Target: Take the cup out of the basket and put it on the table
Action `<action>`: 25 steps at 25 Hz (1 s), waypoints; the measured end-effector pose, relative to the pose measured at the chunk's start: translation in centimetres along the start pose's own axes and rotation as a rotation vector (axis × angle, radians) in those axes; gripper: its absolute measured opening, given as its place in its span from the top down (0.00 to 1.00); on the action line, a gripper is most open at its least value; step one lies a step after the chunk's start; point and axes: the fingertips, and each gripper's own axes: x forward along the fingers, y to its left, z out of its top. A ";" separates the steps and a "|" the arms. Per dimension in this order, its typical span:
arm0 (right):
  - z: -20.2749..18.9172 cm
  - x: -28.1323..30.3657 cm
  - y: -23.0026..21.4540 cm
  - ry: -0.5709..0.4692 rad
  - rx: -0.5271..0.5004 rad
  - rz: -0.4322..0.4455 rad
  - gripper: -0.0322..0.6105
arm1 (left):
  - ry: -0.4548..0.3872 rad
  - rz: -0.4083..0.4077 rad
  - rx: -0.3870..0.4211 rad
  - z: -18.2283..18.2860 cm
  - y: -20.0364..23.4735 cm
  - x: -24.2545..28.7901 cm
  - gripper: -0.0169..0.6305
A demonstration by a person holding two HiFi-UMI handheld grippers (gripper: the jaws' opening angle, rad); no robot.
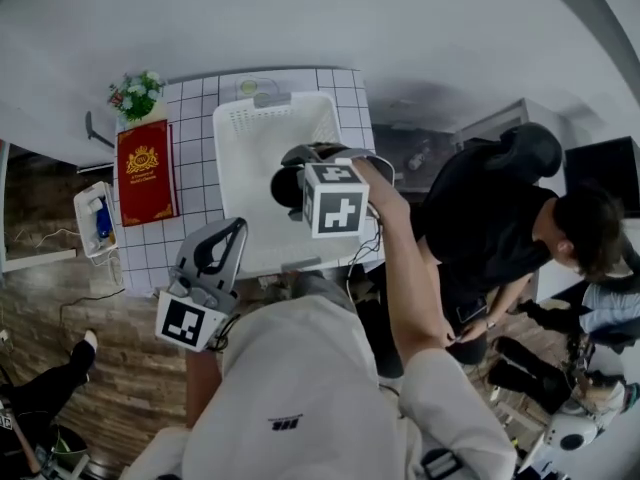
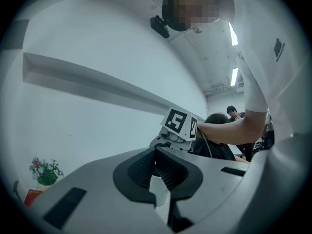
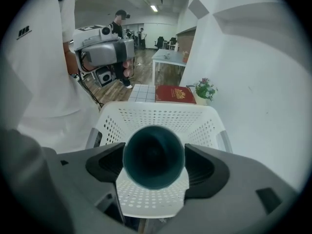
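Note:
A dark teal cup is held sideways, its mouth facing the camera in the right gripper view. My right gripper is shut on it, a jaw on each side. Cup and right gripper hang over the white perforated basket, whose inside looks bare. The basket stands on a white tiled table. My left gripper is near the table's front edge, tilted upward toward the wall, jaws together and holding nothing.
A red book lies left of the basket, with a small flower pot behind it. A small white tray hangs off the table's left side. A person in black stands at the right. The wall is just behind the table.

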 end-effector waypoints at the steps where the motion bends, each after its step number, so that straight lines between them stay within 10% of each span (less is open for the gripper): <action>1: 0.0 -0.4 0.1 -0.004 0.004 -0.005 0.35 | -0.001 -0.006 0.000 0.0 -0.1 0.1 0.96; 25: -2.3 -12.4 2.2 -0.068 0.080 -0.205 0.35 | 0.004 -0.155 0.030 0.1 -4.1 3.1 0.96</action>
